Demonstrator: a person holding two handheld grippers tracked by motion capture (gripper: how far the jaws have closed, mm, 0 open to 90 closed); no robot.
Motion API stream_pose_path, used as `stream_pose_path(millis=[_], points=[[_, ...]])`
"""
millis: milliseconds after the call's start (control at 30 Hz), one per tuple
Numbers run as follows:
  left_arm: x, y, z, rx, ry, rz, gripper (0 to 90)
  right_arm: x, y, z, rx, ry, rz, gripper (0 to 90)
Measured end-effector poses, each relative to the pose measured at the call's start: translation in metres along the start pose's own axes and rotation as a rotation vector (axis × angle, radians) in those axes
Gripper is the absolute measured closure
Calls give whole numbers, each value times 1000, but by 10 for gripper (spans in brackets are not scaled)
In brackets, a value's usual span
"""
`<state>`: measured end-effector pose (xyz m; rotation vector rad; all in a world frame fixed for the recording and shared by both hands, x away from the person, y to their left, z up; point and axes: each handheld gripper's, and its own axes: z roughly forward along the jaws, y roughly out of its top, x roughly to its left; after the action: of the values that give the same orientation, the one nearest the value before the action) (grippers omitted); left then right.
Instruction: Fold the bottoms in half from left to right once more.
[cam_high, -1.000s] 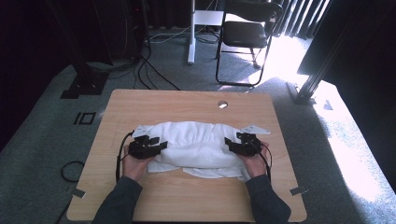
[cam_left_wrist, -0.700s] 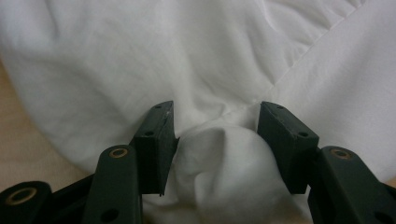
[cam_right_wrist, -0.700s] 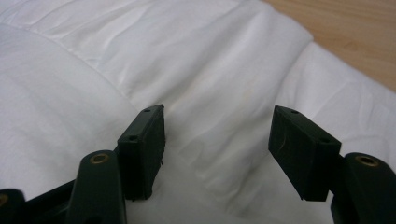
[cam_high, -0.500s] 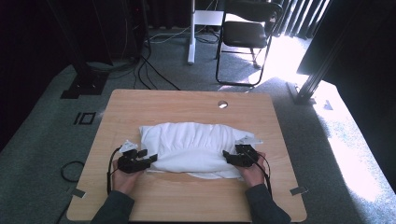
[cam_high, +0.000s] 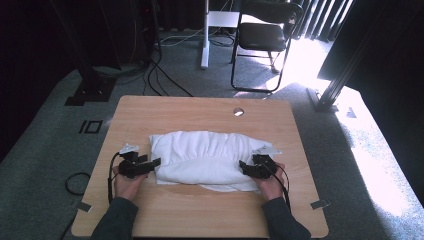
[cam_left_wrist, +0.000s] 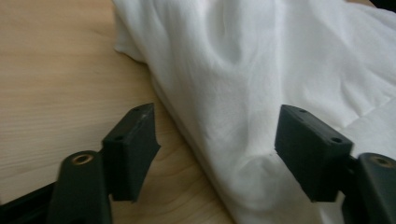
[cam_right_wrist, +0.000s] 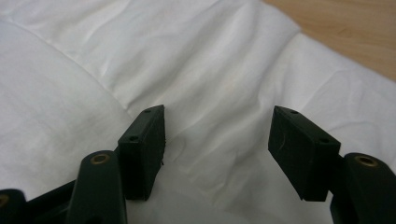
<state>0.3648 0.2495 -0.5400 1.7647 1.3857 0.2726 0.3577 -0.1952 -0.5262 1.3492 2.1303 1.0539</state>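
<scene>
The folded white cloth (cam_high: 202, 160) lies across the middle of the bench (cam_high: 200, 107). Your left gripper (cam_left_wrist: 215, 140) has just been opening, its fingers now apart astride the cloth's edge; the right gripper (cam_right_wrist: 217, 144) stands apart over the cloth too. Pull away carelessly and a finger may snag a layer, undoing the fold.

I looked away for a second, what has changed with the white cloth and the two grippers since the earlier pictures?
Both grippers slid off the folded white cloth toward the person. The left gripper now sits at its left edge, jaws just opened, cloth lying loose between them. The right gripper stands open at the right end. The wooden table stayed unchanged.
</scene>
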Motion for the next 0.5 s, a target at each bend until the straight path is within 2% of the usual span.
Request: stream_pose_path(millis=[33, 67, 133, 167, 233, 333, 400, 500], points=[[-1, 0, 4, 6, 2, -5, 271, 0, 1, -2, -10, 1, 4, 359], [-1, 0, 7, 18, -12, -12, 254, 0, 2, -5, -23, 2, 6, 359], [-4, -1, 14, 40, 8, 2, 229, 0, 5, -10, -51, 9, 12, 364], [-5, -1, 16, 47, 0, 3, 222, 1, 7, -12, -61, 16, 8, 377], [-8, 1, 19, 56, -3, 7, 221, 4, 12, -17, -91, 20, -10, 399], [-15, 1, 24, 63, -34, 17, 222, 9, 20, -22, -120, 37, -16, 397], [-21, 2, 27, 76, -27, 43, 223, 13, 26, -23, -129, 53, -22, 391], [-28, 6, 31, 99, -22, 40, 257, 20, 32, -21, -137, 65, -35, 384]])
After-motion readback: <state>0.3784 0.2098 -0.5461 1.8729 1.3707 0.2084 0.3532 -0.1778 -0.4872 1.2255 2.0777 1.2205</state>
